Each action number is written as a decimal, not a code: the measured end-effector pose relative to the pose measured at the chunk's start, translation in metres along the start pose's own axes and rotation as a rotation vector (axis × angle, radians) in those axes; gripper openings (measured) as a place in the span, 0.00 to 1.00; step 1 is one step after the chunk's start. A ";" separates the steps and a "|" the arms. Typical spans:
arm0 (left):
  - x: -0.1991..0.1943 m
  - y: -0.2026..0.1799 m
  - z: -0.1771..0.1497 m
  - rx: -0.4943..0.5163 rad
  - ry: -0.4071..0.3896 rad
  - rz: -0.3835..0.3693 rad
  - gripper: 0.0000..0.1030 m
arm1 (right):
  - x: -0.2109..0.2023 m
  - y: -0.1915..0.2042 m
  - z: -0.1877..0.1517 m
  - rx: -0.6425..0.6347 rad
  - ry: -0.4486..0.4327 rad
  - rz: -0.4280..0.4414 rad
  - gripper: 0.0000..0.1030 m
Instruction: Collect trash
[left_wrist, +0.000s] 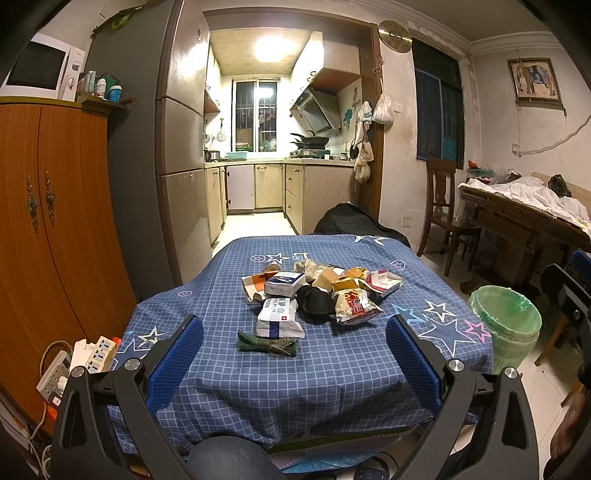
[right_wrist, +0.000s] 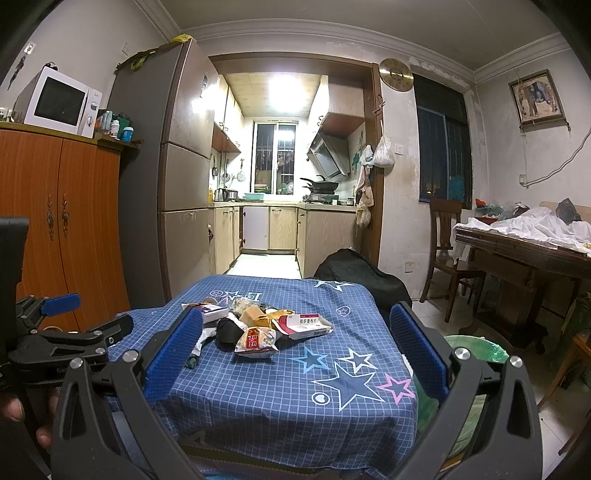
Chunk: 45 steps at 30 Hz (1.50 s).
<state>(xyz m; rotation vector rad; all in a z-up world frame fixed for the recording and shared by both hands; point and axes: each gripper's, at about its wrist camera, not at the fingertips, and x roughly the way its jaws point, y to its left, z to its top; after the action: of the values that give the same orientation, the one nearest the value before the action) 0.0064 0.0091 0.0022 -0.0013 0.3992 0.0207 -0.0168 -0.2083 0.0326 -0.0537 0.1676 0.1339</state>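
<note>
A pile of trash (left_wrist: 317, 295) lies in the middle of a small table with a blue checked star cloth (left_wrist: 332, 362): white medicine packets, a red-and-white box, snack wrappers, a black crumpled item and a green folded wrapper (left_wrist: 267, 344) nearest me. The pile also shows in the right wrist view (right_wrist: 258, 328). A bin with a green bag (left_wrist: 504, 325) stands on the floor right of the table, partly hidden in the right wrist view (right_wrist: 476, 349). My left gripper (left_wrist: 294, 354) is open and empty, short of the pile. My right gripper (right_wrist: 295, 350) is open and empty above the table's near right part.
An orange wooden cupboard (left_wrist: 55, 240) with a microwave stands at the left, power strips (left_wrist: 85, 362) by its foot. A grey fridge, a kitchen doorway, a black bag (left_wrist: 354, 221) behind the table, a wooden chair (left_wrist: 443, 206) and a cluttered desk (left_wrist: 524, 214) at right.
</note>
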 end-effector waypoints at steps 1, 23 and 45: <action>0.001 0.000 -0.001 0.001 0.002 0.000 0.95 | 0.000 0.000 0.000 0.001 0.002 0.000 0.95; 0.231 0.050 -0.017 -0.029 0.309 -0.115 0.93 | 0.158 -0.005 -0.048 0.110 0.381 0.319 0.95; 0.214 0.074 -0.010 -0.135 0.306 -0.121 0.52 | 0.309 0.031 -0.082 0.115 0.682 0.329 0.40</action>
<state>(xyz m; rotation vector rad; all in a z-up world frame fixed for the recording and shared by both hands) 0.1983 0.0878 -0.0902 -0.1638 0.7028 -0.0730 0.2670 -0.1432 -0.1022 0.0458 0.8666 0.4326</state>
